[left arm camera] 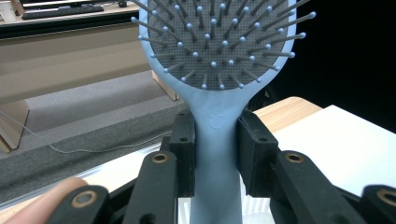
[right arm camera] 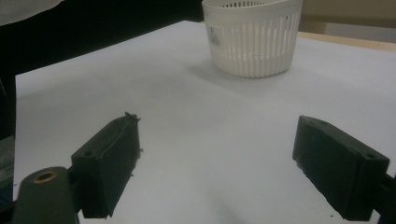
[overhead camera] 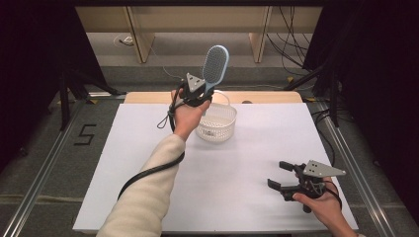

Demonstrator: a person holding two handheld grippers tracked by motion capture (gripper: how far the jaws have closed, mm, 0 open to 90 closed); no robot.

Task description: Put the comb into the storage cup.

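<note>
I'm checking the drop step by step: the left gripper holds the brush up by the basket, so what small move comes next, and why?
Probably lower the hairbrush toward the white basket: the left gripper clamps its handle, head up, just behind the basket, while the right gripper rests open, apart.

The white table (overhead camera: 237, 163) lies bare between the basket (overhead camera: 216, 122) near its far edge and the right gripper (overhead camera: 280, 177) near the front right corner. The brush (overhead camera: 215, 64), held upright in the left gripper (overhead camera: 197, 91), stands over the basket's left rim.
</note>
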